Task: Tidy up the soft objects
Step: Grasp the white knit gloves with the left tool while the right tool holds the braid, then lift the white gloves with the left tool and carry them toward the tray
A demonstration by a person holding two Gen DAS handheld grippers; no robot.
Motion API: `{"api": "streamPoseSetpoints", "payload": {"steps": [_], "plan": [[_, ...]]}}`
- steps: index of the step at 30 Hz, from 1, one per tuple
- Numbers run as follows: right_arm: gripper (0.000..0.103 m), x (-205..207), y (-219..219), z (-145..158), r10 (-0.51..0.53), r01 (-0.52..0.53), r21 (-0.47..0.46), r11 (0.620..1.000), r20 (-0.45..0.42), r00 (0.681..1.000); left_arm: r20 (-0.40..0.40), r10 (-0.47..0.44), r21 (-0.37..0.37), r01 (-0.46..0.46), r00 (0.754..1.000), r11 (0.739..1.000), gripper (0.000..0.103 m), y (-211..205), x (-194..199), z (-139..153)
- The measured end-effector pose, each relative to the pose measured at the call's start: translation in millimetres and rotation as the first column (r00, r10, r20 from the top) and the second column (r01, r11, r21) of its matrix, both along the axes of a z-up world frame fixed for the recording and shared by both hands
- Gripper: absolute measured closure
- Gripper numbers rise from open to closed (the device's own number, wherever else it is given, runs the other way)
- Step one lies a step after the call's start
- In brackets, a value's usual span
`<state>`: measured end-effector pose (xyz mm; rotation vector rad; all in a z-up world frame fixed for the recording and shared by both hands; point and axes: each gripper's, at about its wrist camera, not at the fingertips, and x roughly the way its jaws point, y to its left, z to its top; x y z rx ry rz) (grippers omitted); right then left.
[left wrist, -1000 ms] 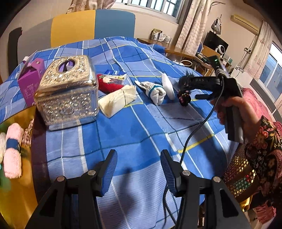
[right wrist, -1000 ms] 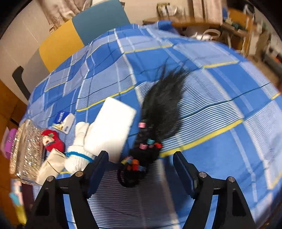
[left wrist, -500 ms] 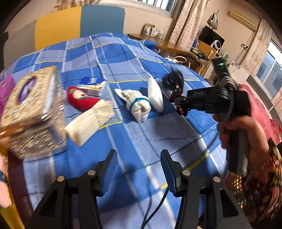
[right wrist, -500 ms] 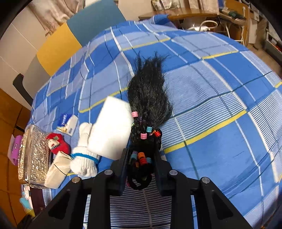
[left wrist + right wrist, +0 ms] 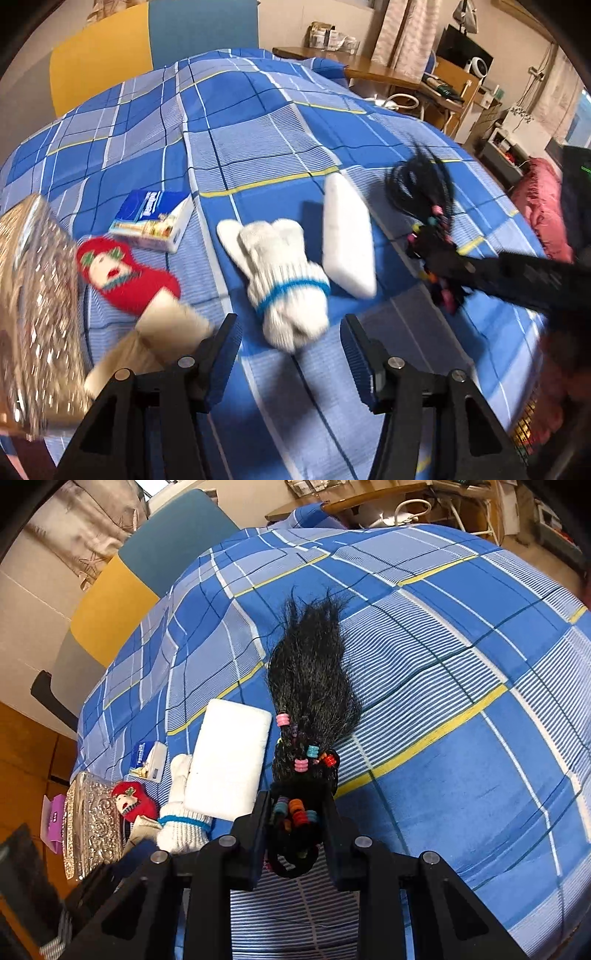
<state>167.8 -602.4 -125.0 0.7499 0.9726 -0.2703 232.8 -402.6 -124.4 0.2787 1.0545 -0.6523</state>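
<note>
Hairpiece (image 5: 314, 701), pinched at its beaded end by the right gripper (image 5: 295, 823) fingers just above the bed (image 5: 480, 775), could slip free (left gripper (image 5: 291, 354) gapes empty over the glove (image 5: 284, 284)).

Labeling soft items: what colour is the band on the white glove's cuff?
Blue, a single stripe around the white knit glove cuff. Clearest in the left wrist view.

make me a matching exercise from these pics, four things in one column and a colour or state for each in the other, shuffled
Things:
1. hairpiece
2. glove
3. left gripper
4. doll

States:
a. red
b. open, holding nothing
c. white with a blue cuff band
d. black, clamped in the right gripper

Pairs: 1-d, 2-c, 3-b, 4-a
</note>
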Motion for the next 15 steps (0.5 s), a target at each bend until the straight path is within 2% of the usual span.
{"api": "streamPoseSetpoints", "payload": {"steps": [2, 9, 12, 15], "plan": [[0.076, 0.1, 0.2, -0.3, 0.004, -0.004, 0.004, 1.0, 0.001, 1.0, 0.002, 0.006, 0.029, -0.006, 1.0, 1.0, 0.047, -7.9, 9.4, -4.8], [0.076, 3.3, 6.5, -2.8, 0.028, -0.028, 0.005, 1.0, -0.011, 1.0, 0.015, -0.005, 0.057, 0.004, 1.0, 0.998, 0.047, -24.8, 24.2, -16.9], [0.076, 5.1, 8.9, -4.2, 0.038, -0.038, 0.007, 0.999, -0.017, 0.999, 0.008, 0.0, 0.058, -0.001, 1.0, 0.998, 0.047, -26.0, 27.6, -24.4], [0.076, 6.2, 9.6, -4.7, 0.041, -0.04, 0.005, 0.999, -0.019, 0.999, 0.006, 0.002, 0.023, -0.002, 1.0, 1.0, 0.054, -20.9, 26.8, -27.5]]}}
